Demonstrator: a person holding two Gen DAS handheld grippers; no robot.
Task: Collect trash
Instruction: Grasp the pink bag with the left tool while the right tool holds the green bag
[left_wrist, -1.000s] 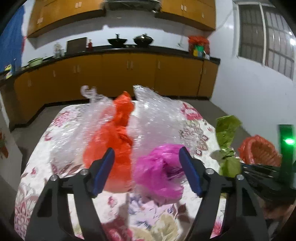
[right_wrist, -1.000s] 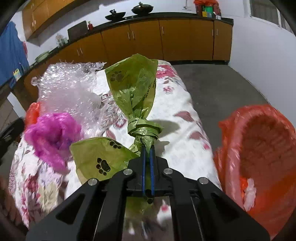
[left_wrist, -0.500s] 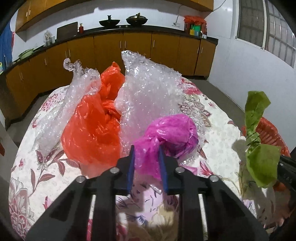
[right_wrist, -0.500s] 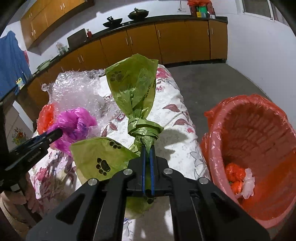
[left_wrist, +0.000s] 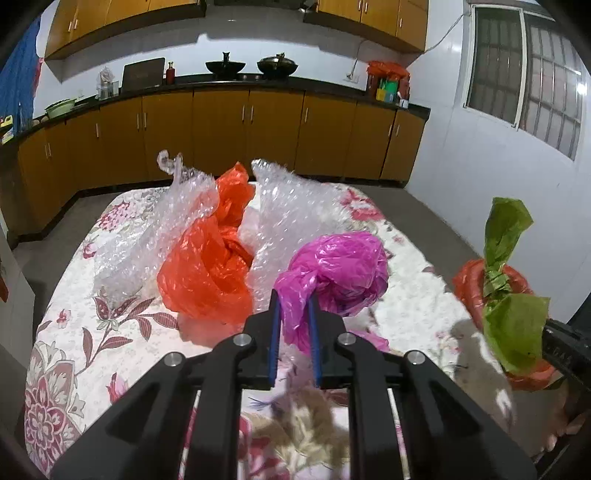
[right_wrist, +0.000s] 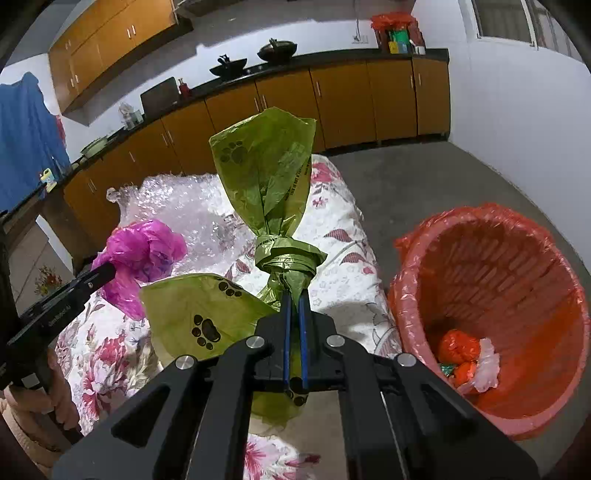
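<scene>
Fingers: your left gripper (left_wrist: 293, 317) closing on pink bag (left_wrist: 340, 273) | right gripper (right_wrist: 294, 310) clamps green bag (right_wrist: 266, 177) | only right view shows bin (right_wrist: 491, 266) contents.

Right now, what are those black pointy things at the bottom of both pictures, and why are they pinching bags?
There is no robot here. A person holds a black claw in each hand, and each claw carries a small camera looking along its fingers. That is why you see black arms at the bottom.

One picture comes from the left claw. Its jaws are closing on a pink bag.

The other comes from the right claw, which is shut on a knotted green bag with paw prints.

On the flowery tablecloth lie an orange bag and bubble wrap. Beside the table stands an orange bin with some rubbish already inside.
</scene>
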